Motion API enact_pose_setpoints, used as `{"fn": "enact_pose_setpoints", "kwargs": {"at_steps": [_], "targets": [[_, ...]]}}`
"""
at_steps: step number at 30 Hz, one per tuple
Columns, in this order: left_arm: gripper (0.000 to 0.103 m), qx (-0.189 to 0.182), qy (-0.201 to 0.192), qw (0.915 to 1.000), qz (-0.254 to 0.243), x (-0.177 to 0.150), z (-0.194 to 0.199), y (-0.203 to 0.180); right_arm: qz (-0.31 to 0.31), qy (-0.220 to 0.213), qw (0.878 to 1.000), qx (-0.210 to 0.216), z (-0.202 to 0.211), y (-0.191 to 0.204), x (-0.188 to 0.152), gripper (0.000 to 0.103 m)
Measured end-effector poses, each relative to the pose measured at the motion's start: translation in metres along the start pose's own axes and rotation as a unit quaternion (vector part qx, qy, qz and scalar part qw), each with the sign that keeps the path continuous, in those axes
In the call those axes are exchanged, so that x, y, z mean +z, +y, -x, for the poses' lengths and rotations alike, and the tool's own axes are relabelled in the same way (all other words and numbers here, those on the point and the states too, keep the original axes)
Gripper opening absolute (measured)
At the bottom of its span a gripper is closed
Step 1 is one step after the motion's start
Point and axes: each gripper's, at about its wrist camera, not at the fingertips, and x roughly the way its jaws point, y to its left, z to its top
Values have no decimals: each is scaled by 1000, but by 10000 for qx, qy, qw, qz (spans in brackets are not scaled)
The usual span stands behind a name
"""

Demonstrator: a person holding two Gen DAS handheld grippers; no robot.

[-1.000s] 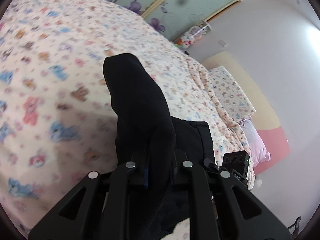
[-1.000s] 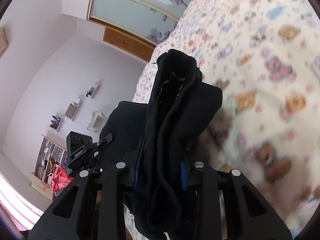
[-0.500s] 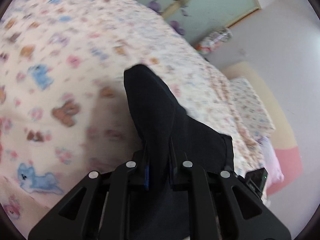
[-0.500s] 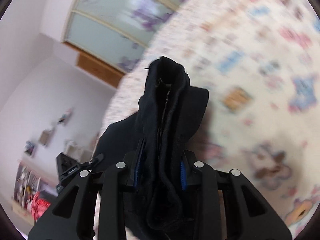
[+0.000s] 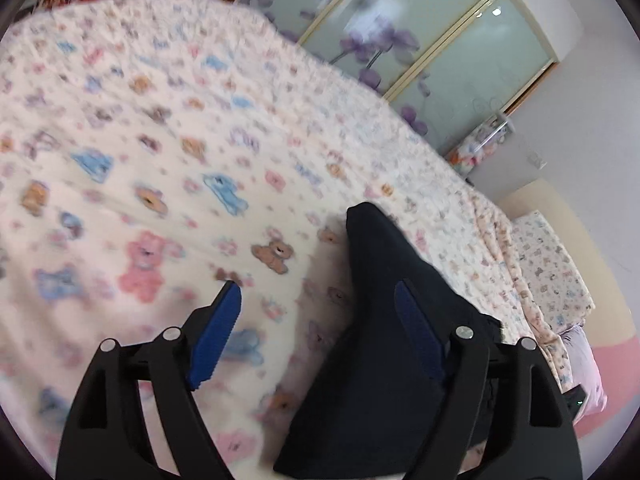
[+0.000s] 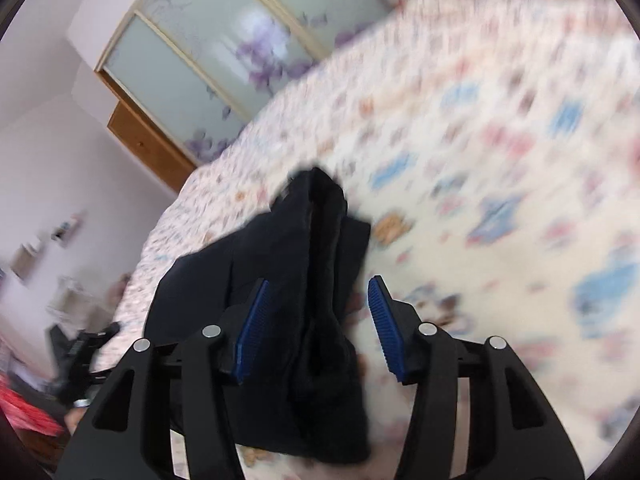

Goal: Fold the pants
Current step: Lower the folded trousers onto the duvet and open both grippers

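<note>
The black pants point(image 5: 384, 344) lie bunched on the bed's bear-print quilt point(image 5: 160, 160). In the left wrist view my left gripper point(image 5: 320, 320) is open, blue pads spread wide; the pants lie under its right finger point(image 5: 420, 336). In the right wrist view the pants point(image 6: 304, 280) sit between the spread blue pads of my right gripper point(image 6: 316, 320), which is open and not clamping the cloth. The other gripper shows at the lower left point(image 6: 80, 352).
The quilt point(image 6: 500, 160) fills most of both views. A wardrobe with frosted floral doors point(image 5: 420, 40) stands beyond the bed. A pillow point(image 5: 552, 264) and a pink cushion point(image 5: 584, 368) lie at the right. The bed edge point(image 6: 160, 240) drops off left.
Both grippers were shut on the black pants and holding them up. Now both have opened and let the pants go onto the quilt.
</note>
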Motion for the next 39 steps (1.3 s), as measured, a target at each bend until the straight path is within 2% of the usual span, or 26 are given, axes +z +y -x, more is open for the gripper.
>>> {"fn": "enact_pose_setpoints", "kwargs": {"at_steps": [2, 5, 8, 11, 14, 18, 20, 25, 28, 30, 32, 34, 37, 39], "targets": [[80, -429, 70, 9986, -313, -15, 14, -17, 135, 43, 9993, 347, 4, 15, -6, 53], [86, -1095, 357, 9905, -746, -44, 20, -49, 199, 364, 9959, 810, 2, 36, -25, 53], [86, -1451, 834, 9822, -849, -70, 6, -71, -6, 564, 9936, 981, -7, 42, -36, 53], [86, -1336, 969, 9822, -896, -82, -5, -74, 21, 566, 9949, 841, -11, 41, -43, 53], [86, -1172, 1056, 9836, -870, -90, -16, -66, 106, 647, 9967, 473, -23, 38, -46, 53], [83, -1009, 1144, 9814, -1169, -102, -35, -57, 394, 727, 9964, 198, -38, 36, -60, 52], [83, -960, 1107, 9811, -1263, -106, -40, -56, 471, 705, 9963, 160, -38, 39, -63, 52], [83, -1094, 981, 9820, -1187, -107, -39, -48, 184, 776, 9959, 426, -34, 29, -56, 52], [88, -835, 649, 9819, -1571, -116, -12, -66, 245, 467, 9968, 603, -8, 40, -53, 53], [101, -660, 294, 9778, -1967, -126, 5, -79, 519, 263, 9972, 471, 0, 49, -55, 53], [101, -400, 3, 9726, -2290, -134, 13, -90, 644, 241, 9970, 353, -1, 51, -58, 54], [101, -203, 199, 9695, -2434, -140, 3, -95, 592, 486, 9971, 8, -17, 44, -63, 62], [101, 67, 858, 9684, -2341, -146, -30, -85, 675, 547, 9961, -138, -33, 39, -69, 62], [101, 143, 808, 9672, -2403, -147, -32, -87, 806, 543, 9950, -245, -37, 43, -69, 62]]}}
